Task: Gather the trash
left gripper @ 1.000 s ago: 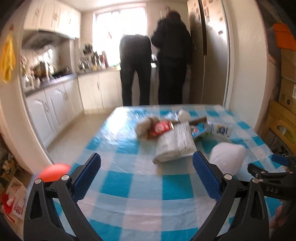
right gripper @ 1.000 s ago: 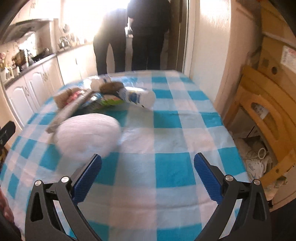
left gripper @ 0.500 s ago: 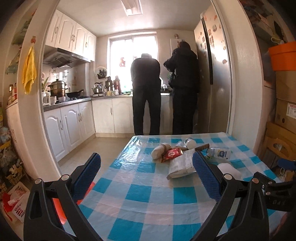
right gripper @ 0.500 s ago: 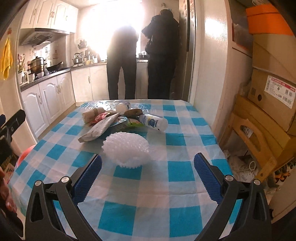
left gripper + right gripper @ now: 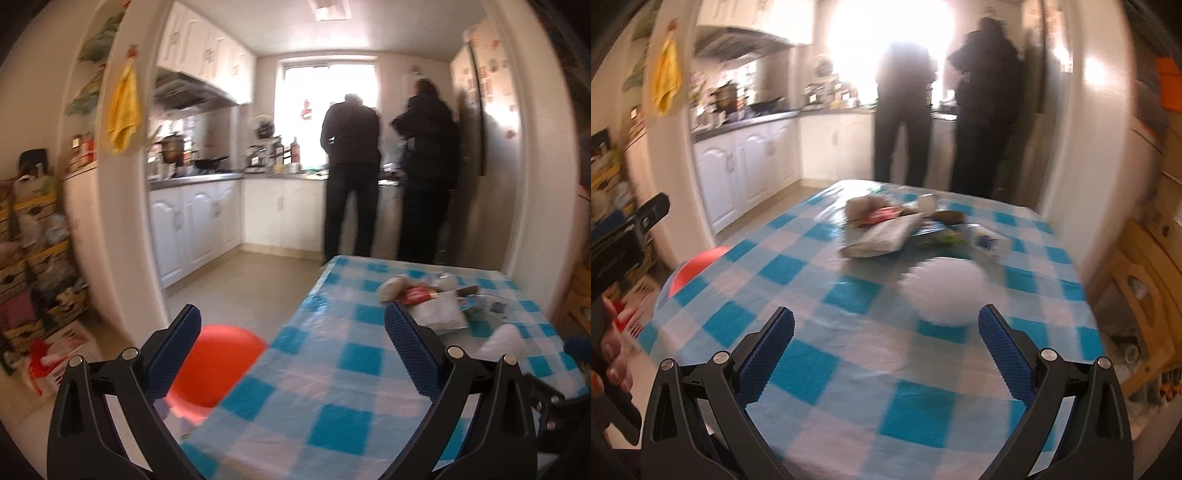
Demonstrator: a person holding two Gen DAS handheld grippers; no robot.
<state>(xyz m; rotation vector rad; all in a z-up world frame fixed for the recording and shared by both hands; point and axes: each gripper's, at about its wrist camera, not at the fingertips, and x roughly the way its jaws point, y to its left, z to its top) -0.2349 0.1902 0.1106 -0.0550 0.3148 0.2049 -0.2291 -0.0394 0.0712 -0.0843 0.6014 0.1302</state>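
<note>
A pile of trash lies mid-table: a grey-white plastic bag [image 5: 886, 236], a red wrapper [image 5: 882, 214], a small white bottle [image 5: 988, 240] and other scraps. A white foam net [image 5: 943, 291] lies nearer, just beyond my right gripper [image 5: 886, 350], which is open and empty above the blue-checked tablecloth [image 5: 820, 365]. My left gripper [image 5: 293, 350] is open and empty over the table's left edge, well short of the pile [image 5: 436, 306]. The foam net shows at the right in the left wrist view [image 5: 504, 341].
A red-orange round bin or stool [image 5: 218, 365] stands on the floor left of the table. Two people in dark clothes [image 5: 351, 177] stand at the far kitchen counter. Wooden chairs and boxes [image 5: 1145, 280] crowd the right side. Crates line the left wall [image 5: 33, 280].
Both grippers have drawn back and turned left. The left one now looks over the table's left edge toward the floor and the red-orange object. The trash has not moved.
</note>
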